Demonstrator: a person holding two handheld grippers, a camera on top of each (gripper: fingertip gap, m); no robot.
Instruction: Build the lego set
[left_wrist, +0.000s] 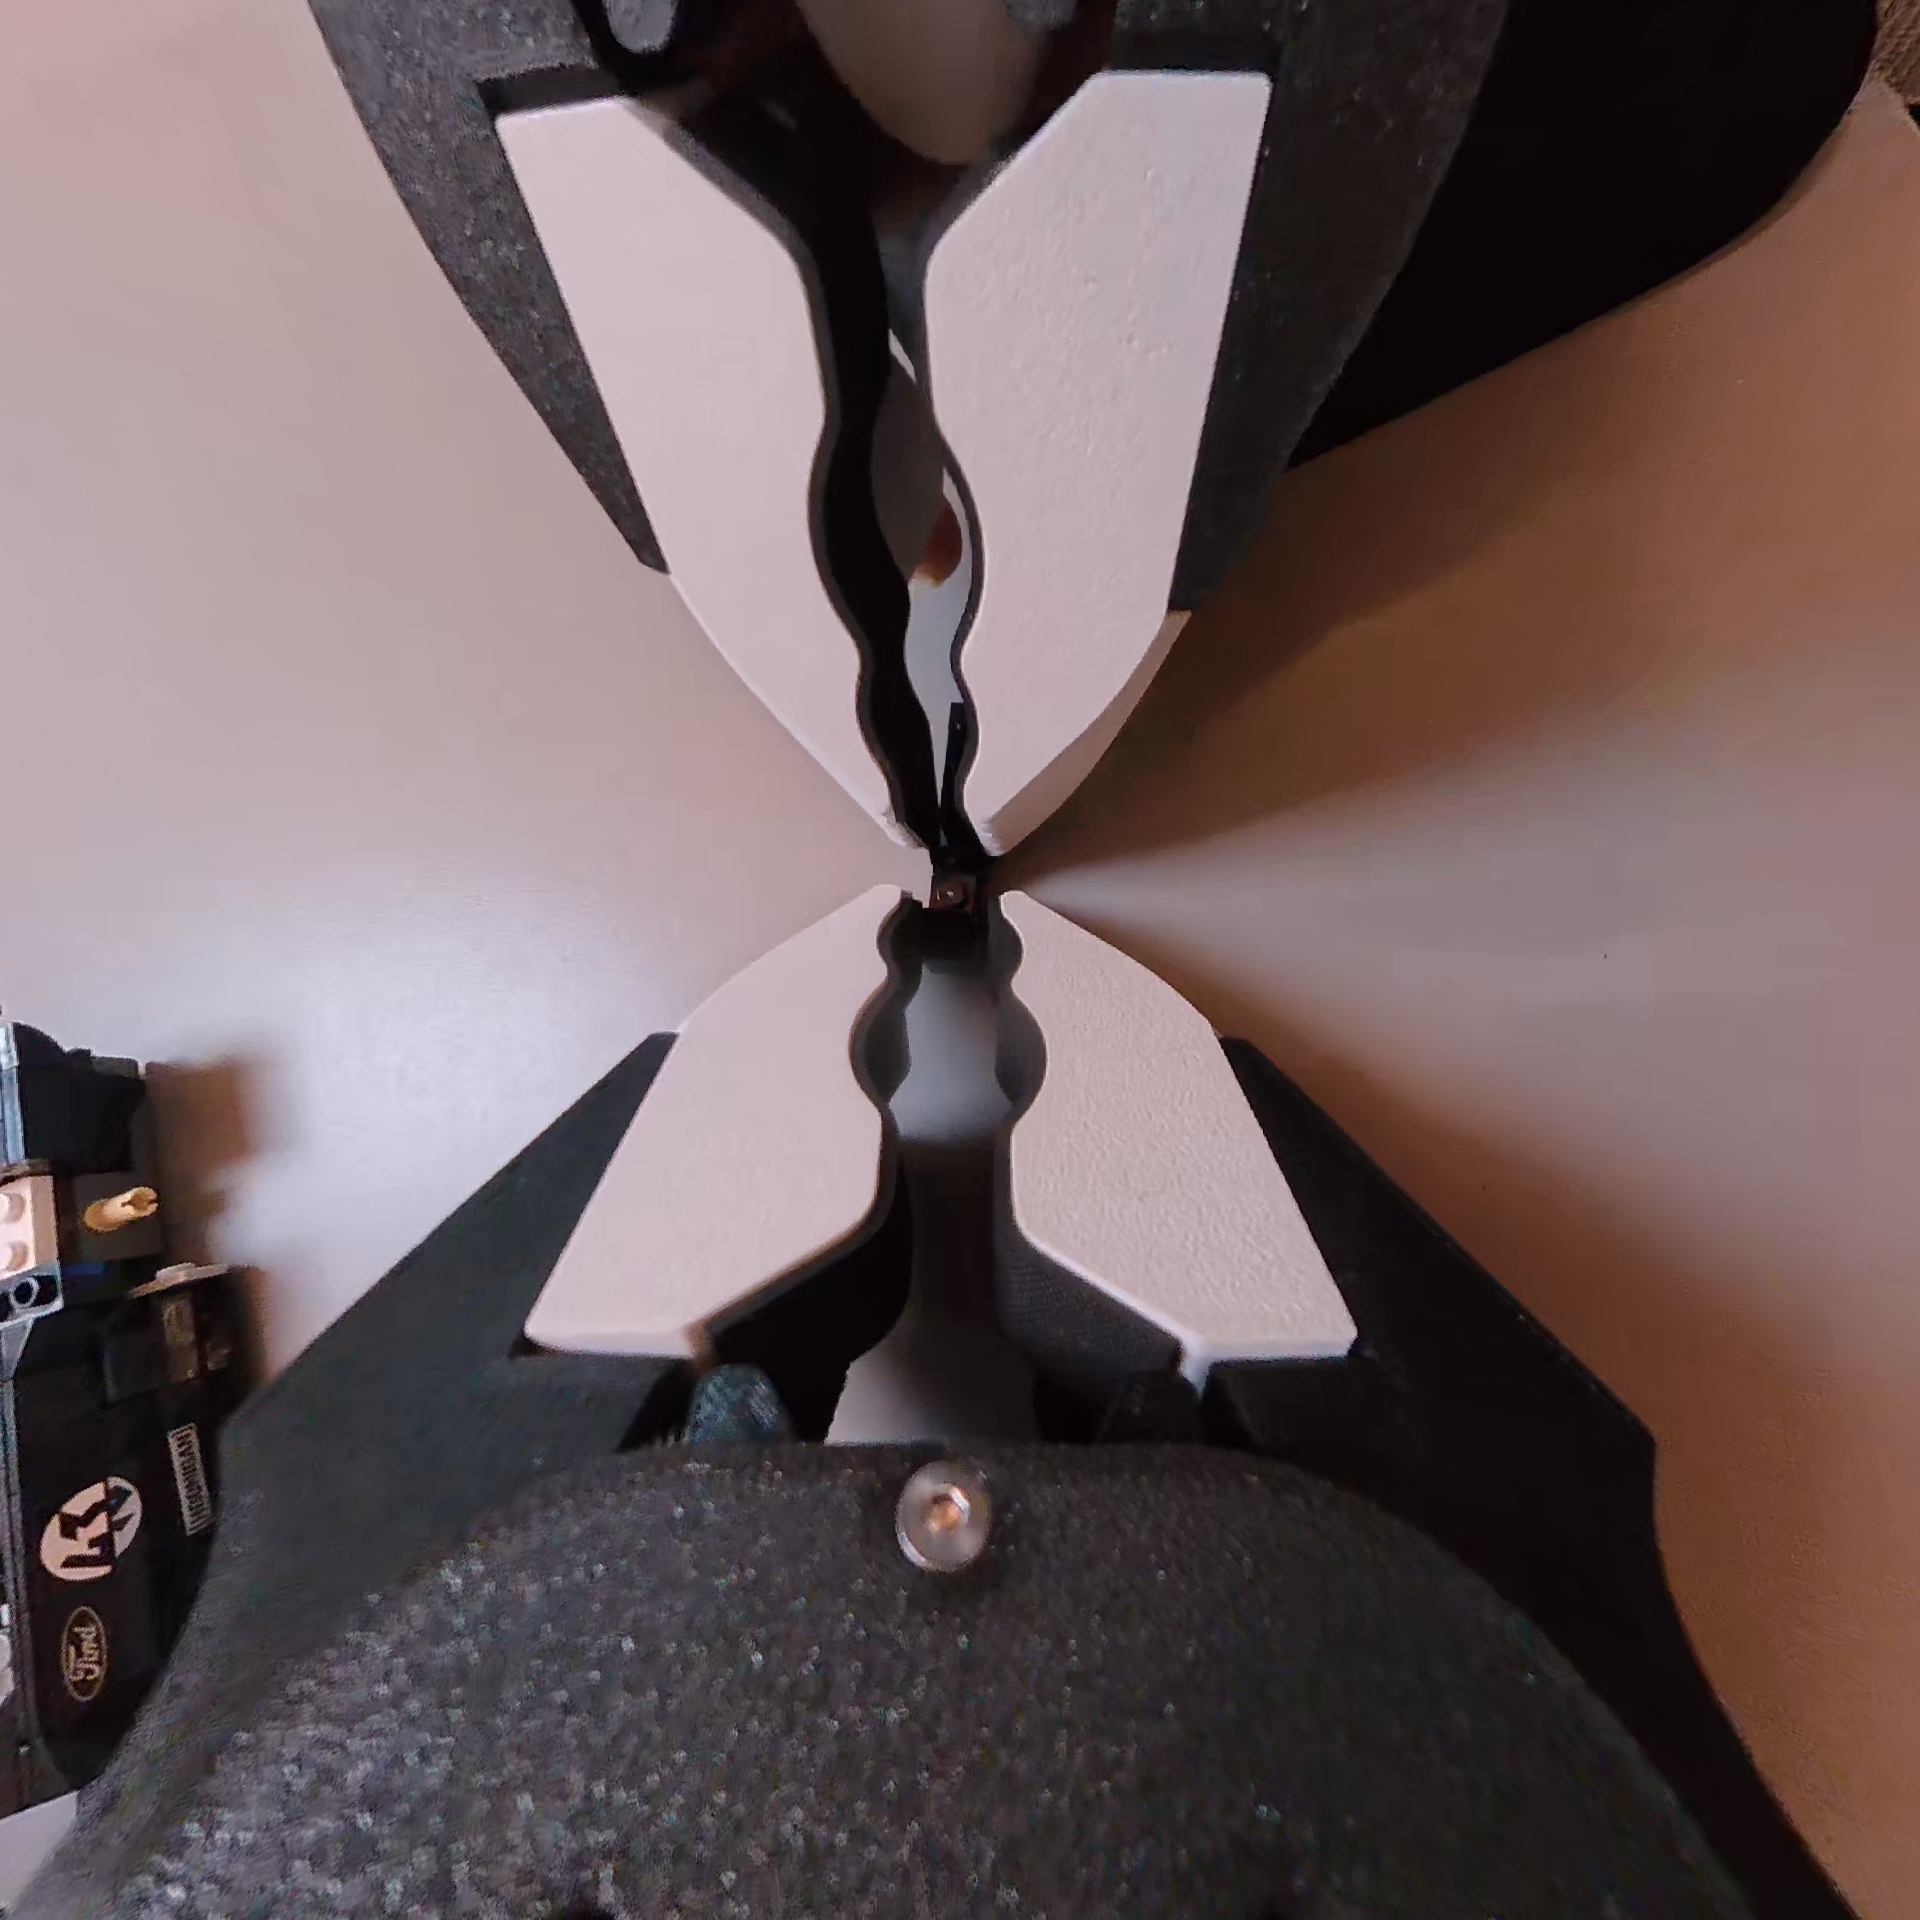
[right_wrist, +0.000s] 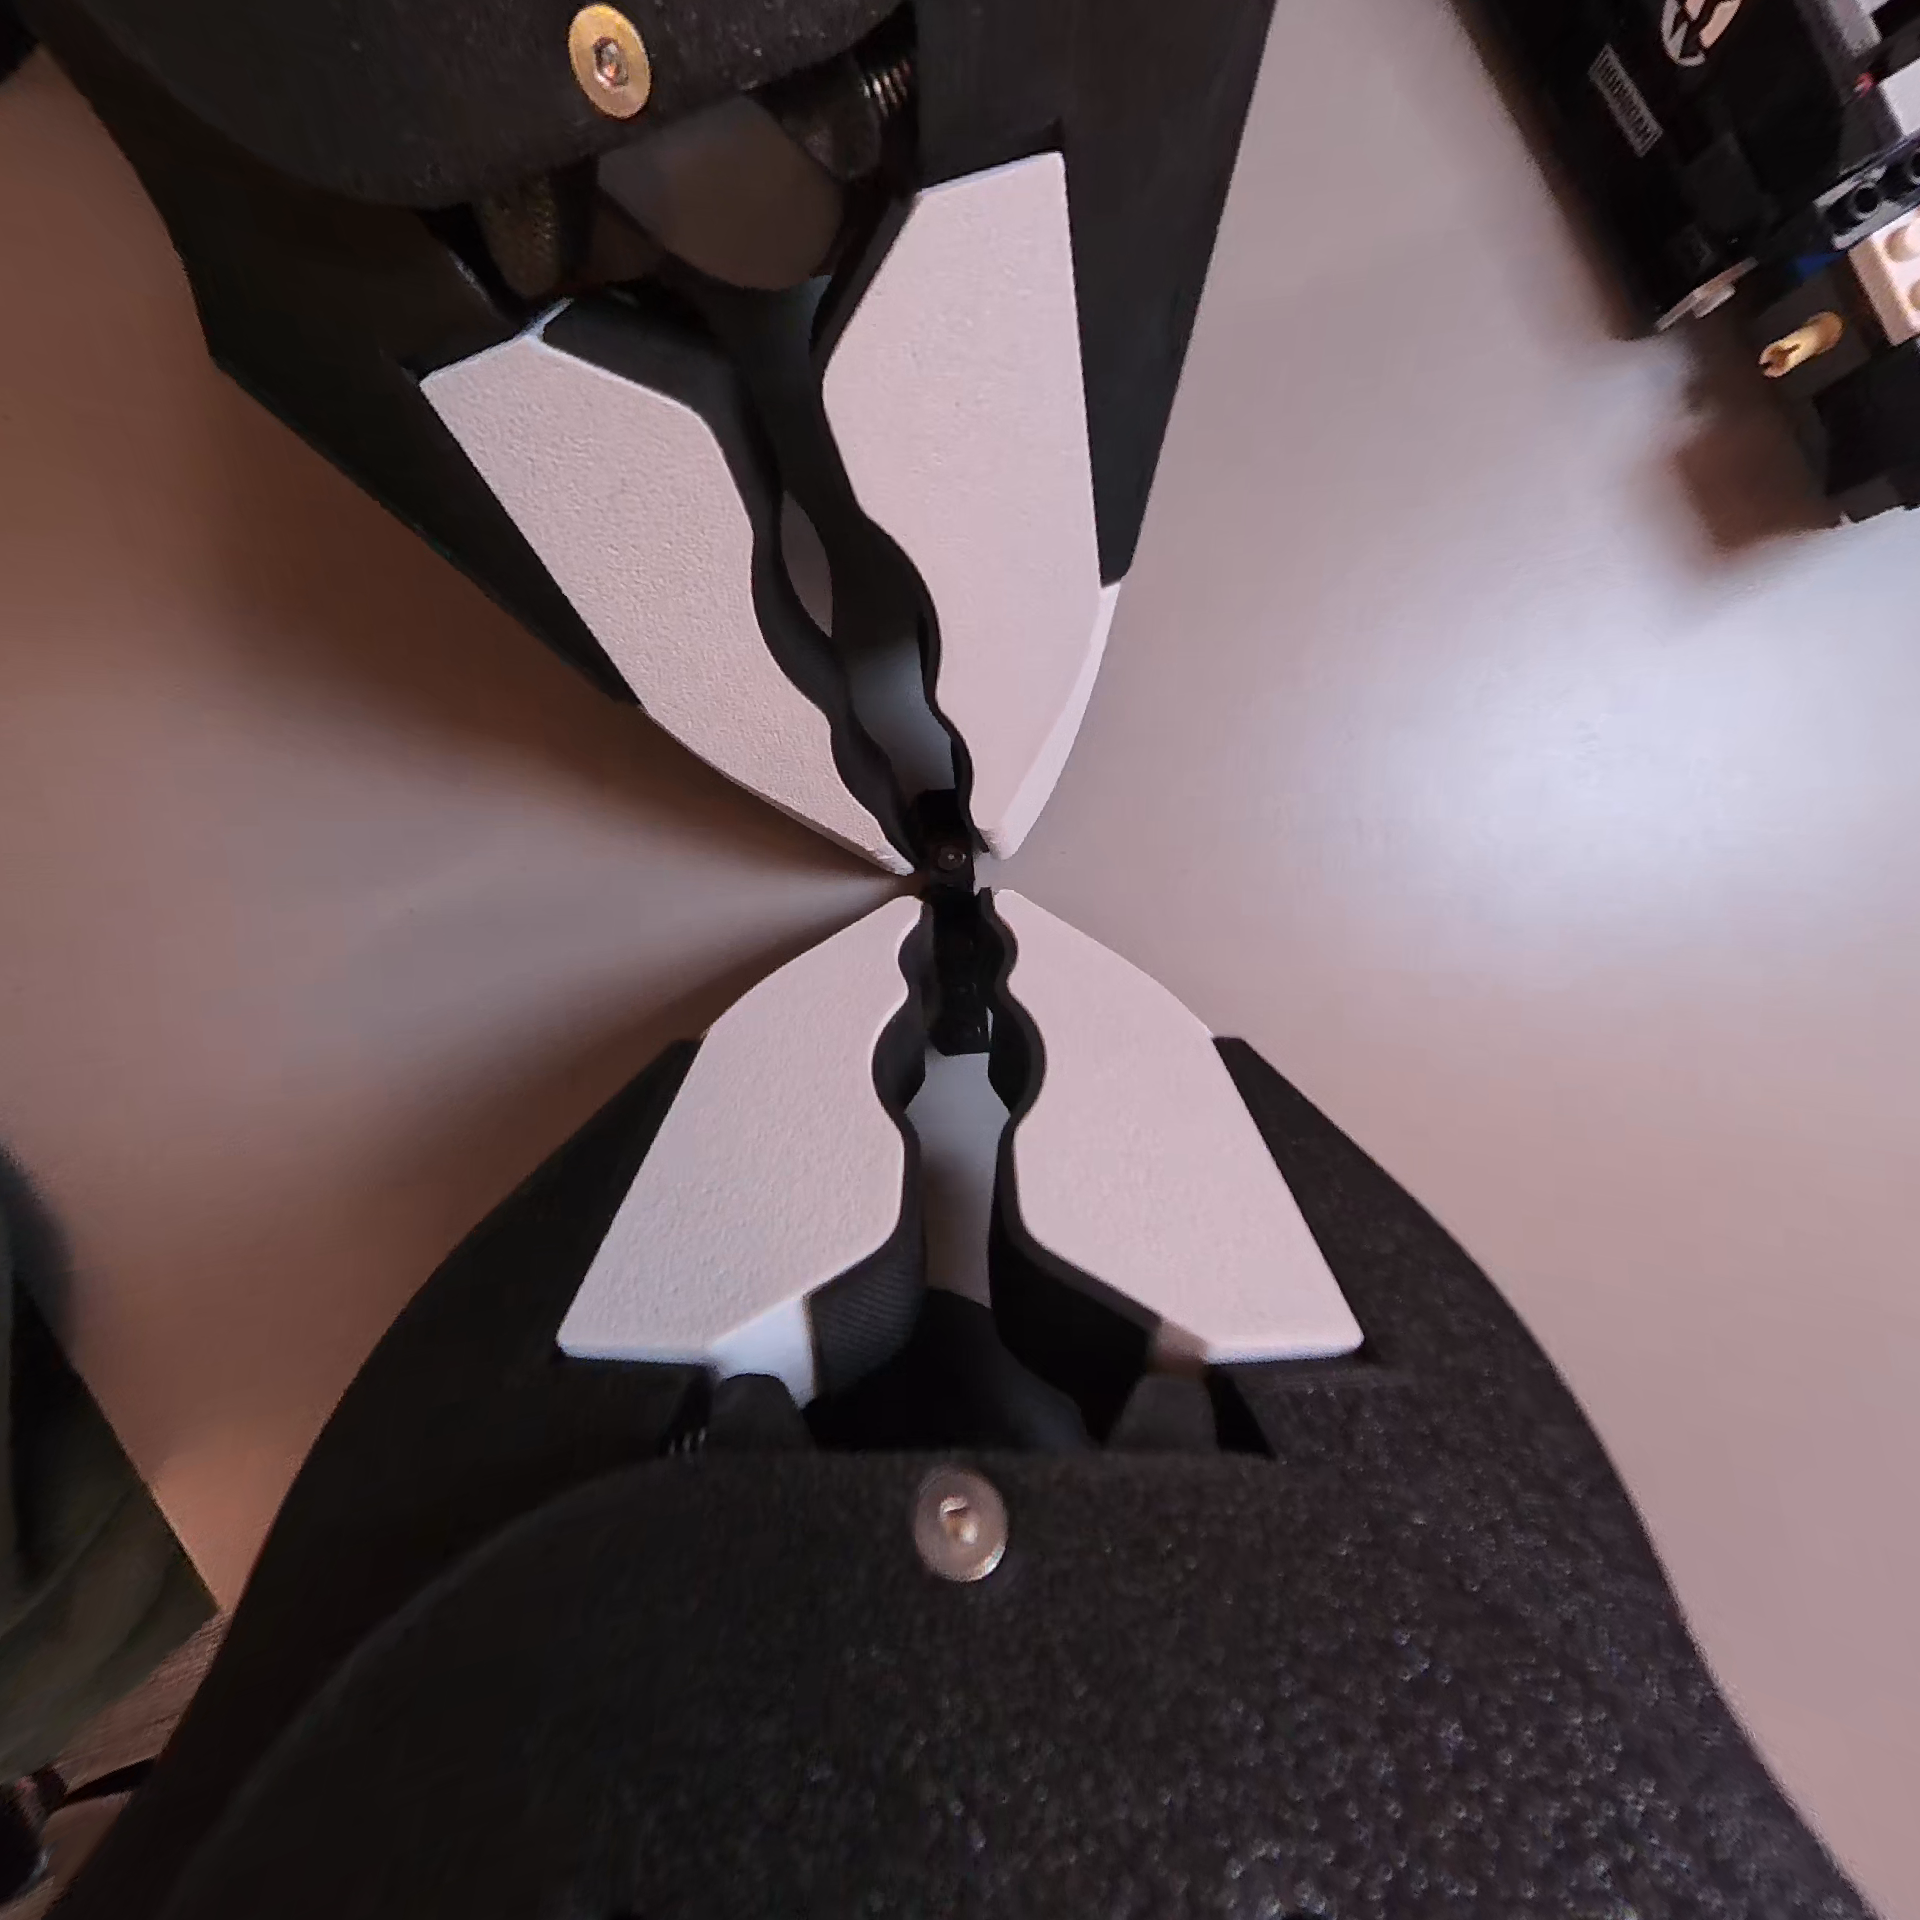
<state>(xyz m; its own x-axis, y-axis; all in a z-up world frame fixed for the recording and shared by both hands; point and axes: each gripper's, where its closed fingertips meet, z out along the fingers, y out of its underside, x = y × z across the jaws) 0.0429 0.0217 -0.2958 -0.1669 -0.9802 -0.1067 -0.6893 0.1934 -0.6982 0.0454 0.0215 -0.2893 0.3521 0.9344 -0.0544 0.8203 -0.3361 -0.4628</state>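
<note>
While both grippers, left gripper (left_wrist: 948, 902) and right gripper (right_wrist: 951, 909), pinch one small black piece (left_wrist: 948, 896) tip-to-tip mid-frame, joining it looks underway; next, carry it to the black model (right_wrist: 1766, 208), upper right.

The left gripper (left_wrist: 951, 914) and right gripper (right_wrist: 951, 914) have matt black bodies with a grainy, speckled finish, white finger plates (left_wrist: 748, 1174) of finely textured plastic, and shiny metal screws (right_wrist: 959, 1538). The table (left_wrist: 364, 675) looks smooth with a soft satin sheen. The lego car (left_wrist: 94, 1455) is glossy black plastic bearing stickers, with tan and grey bricks.
</note>
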